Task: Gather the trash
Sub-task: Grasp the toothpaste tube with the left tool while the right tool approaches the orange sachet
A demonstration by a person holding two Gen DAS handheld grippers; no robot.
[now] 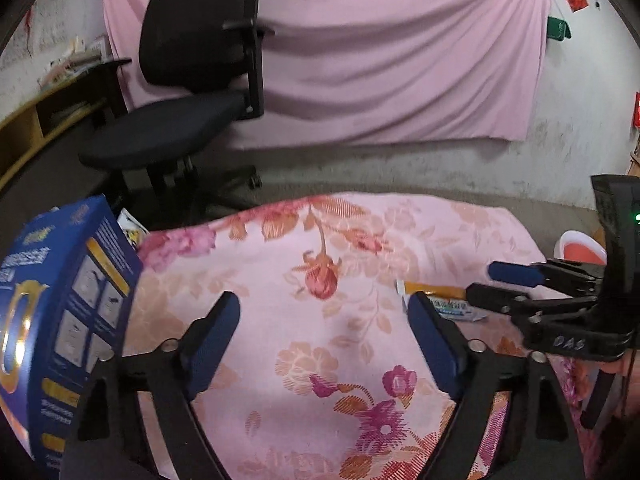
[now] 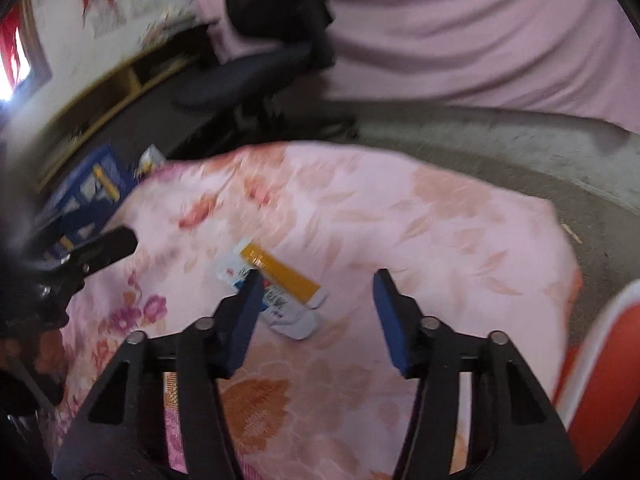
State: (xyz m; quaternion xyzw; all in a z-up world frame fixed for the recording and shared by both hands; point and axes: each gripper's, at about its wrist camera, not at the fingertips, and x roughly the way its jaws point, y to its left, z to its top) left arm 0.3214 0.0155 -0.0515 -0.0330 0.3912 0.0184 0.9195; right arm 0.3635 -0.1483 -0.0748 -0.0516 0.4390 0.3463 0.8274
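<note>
Step in hand: approach to the first piece of trash. Nothing was held yet.

Both grippers were over a floral pink cloth spread on the floor. Trash in sight: a flattened carton, white and blue with an orange strip, lying flat on the cloth toward its right edge as the left wrist view had it. No other loose litter could be made out on the cloth; the right wrist view was motion-blurred.

Right gripper: fingers apart, nothing between them. The carton lay just ahead of its left finger and partly hidden behind it, off-centre of the gap. In the left wrist view this gripper's fingers sat right beside the carton; contact could not be judged.

Left gripper: fingers apart and empty, over bare cloth near the middle. The carton's end showed just past its right finger.

A blue box stood at the cloth's left edge, close by the left gripper. An orange and white tub sat off the right edge, possibly the bin; uncertain.

Judgement on next move: the right gripper needs to shift toward its left so the carton sits centred in the gap, then come down to the cloth. The carton is thin and flat, so the fingers must catch an edge or a raised flap, without pinching cloth along with it.
</note>
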